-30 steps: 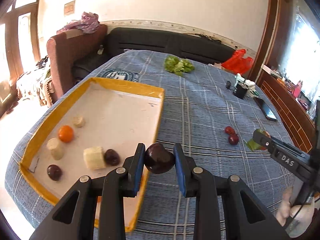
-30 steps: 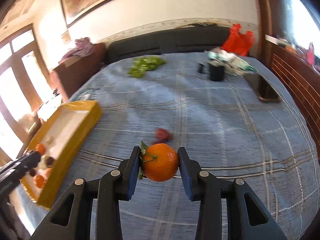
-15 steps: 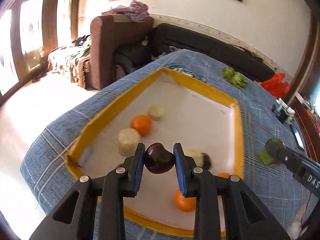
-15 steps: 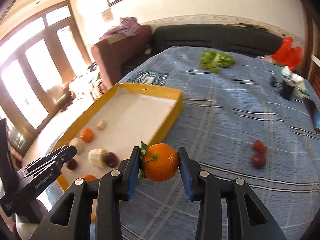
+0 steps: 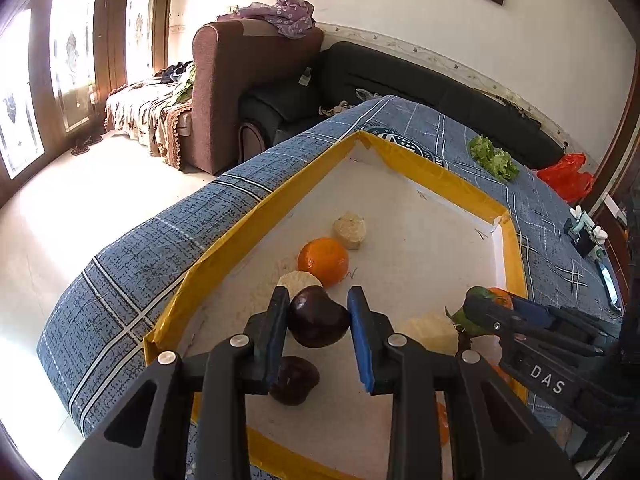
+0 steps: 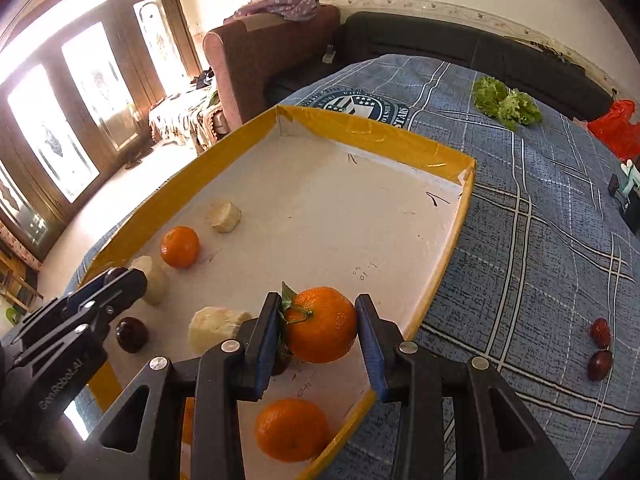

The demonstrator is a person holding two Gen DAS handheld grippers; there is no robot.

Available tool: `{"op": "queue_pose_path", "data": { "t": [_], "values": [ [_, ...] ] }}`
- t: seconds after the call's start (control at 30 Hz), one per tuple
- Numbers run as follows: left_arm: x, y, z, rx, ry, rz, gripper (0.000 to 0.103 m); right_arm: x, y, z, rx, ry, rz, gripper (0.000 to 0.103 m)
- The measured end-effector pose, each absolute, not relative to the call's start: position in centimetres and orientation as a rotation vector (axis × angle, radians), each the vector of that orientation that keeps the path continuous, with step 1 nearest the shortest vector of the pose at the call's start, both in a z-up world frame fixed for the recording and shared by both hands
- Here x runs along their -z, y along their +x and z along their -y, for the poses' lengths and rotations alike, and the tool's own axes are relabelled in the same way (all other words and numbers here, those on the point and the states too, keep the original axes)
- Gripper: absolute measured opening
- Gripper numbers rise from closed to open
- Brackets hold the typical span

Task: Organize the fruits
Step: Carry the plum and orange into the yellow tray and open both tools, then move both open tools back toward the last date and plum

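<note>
Both grippers are over the yellow-rimmed tray [image 6: 460,216], which lies on a surface covered with a blue checked cloth [image 6: 520,240]; whether that surface is a bench or a bed cannot be told.

Left gripper [image 5: 318,318]: jaws closed on a dark plum [image 5: 318,316], held above the near left part of the tray. Right gripper [image 6: 316,330]: jaws closed on a leafed tangerine [image 6: 322,324], held above the near right part of the tray.

Progress. Already lying in the tray: two oranges, one far [image 6: 180,246] and one near [image 6: 292,428]; three pale cut chunks [image 6: 223,215] [image 6: 154,280] [image 6: 214,328]; one dark plum on the tray floor [image 6: 132,334]. A further dark fruit shows partly behind the right gripper's left jaw; its kind cannot be told. Judged state: the task is well advanced, with two fruits in hand and not yet released.

Outstanding: two small red fruits [image 6: 600,344] lie on the cloth, well apart from the tray on its right. The lettuce [image 6: 504,104] at the far end is not fruit and is probably outside the task.

Orientation. The tangerine is near round, with no marked long axis; its stem and leaf face up and toward the left jaw. The held plum is slightly broader than tall, its long axis running roughly jaw to jaw. The tray's long axis runs away from the cameras.
</note>
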State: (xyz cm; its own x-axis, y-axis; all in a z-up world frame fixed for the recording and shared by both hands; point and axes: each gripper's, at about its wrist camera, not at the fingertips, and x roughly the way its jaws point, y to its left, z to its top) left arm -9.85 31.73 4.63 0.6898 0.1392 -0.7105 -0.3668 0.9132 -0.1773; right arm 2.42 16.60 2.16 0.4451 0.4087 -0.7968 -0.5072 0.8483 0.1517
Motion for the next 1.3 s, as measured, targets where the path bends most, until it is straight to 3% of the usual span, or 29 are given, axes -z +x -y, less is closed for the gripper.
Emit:
{"op": "queue_pose_path", "data": {
  "t": [0.1,0.43,0.57,1.3],
  "values": [
    [-5.0,-10.2,-31.5,-0.288,-0.317,-0.745,0.053,-1.9,2.7,-16.7,-0.573,-0.115,-0.953,0.045],
    [-8.2,-11.9,-29.6,-0.319,-0.254,-0.677,0.082,-4.9,1.5,-14.3,-0.559,-0.051,-0.884,0.053],
    [-9.2,-12.3,-26.7,-0.272,-0.192,-0.672,0.083,-5.9,0.3,-11.8,-0.538,-0.013,-0.859,0.058],
    [-11.3,-14.0,-17.5,-0.18,-0.022,-0.664,0.083,-6.5,-2.2,4.3,-0.327,0.165,-0.808,0.059]
  ]
}}
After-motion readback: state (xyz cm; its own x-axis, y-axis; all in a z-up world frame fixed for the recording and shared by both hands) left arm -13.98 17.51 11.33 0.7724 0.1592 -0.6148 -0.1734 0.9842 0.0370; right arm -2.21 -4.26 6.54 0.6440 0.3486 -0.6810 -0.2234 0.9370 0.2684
